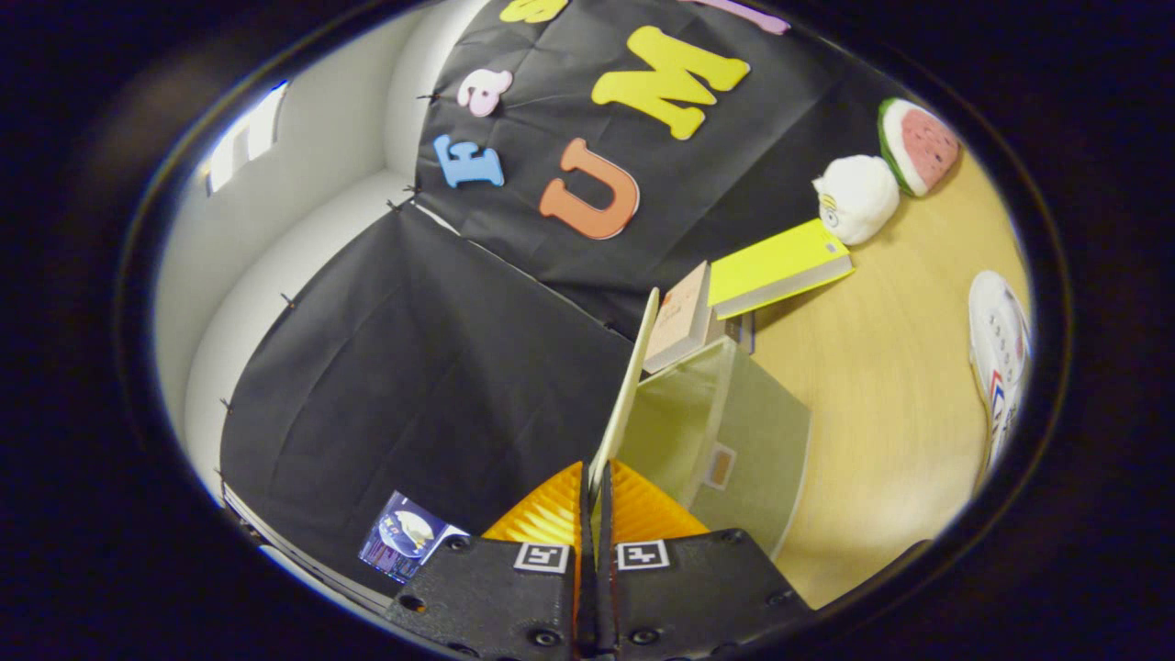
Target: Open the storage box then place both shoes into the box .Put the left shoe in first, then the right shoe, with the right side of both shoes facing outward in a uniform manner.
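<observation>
My gripper (595,500) is shut on the thin pale lid (629,381) of the storage box, which runs edge-on straight ahead from between the fingers. The lid stands lifted above the translucent greenish box (734,431), just right of the fingers, its side carrying a small label. A white shoe (999,353) with red and blue marks lies on the wooden table well to the right of the box. The whole view is tilted.
Just beyond the box lie a tan book (681,317) and a yellow book (778,266). Farther back on the wooden table (881,386) sit a white plush toy (858,197) and a watermelon-slice toy (918,142). A small picture card (404,537) lies left of the fingers.
</observation>
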Action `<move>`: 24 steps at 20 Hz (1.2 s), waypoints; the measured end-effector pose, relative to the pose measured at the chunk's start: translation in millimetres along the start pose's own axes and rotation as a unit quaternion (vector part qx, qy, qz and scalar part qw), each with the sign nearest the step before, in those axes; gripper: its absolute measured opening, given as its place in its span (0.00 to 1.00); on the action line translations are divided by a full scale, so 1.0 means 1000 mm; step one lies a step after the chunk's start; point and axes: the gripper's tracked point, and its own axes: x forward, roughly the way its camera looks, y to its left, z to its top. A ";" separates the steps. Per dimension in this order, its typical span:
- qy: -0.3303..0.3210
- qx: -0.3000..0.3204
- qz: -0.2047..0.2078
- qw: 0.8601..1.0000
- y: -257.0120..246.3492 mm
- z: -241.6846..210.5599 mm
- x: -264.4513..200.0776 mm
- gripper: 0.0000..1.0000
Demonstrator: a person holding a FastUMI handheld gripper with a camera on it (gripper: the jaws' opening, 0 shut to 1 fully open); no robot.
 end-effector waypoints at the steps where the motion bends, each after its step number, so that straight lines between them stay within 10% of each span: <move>1: 0.001 -0.017 -0.002 1.000 0.014 0.004 0.004 0.05; 12: 0.043 -0.137 -0.023 0.989 0.137 0.008 0.116 0.09; 15: 0.036 -0.191 -0.042 0.980 0.147 0.006 0.147 0.23; 21: 0.029 -0.256 -0.059 0.964 0.148 -0.011 0.177 0.94; 24: 0.010 -0.273 -0.081 0.958 0.137 -0.004 0.169 0.96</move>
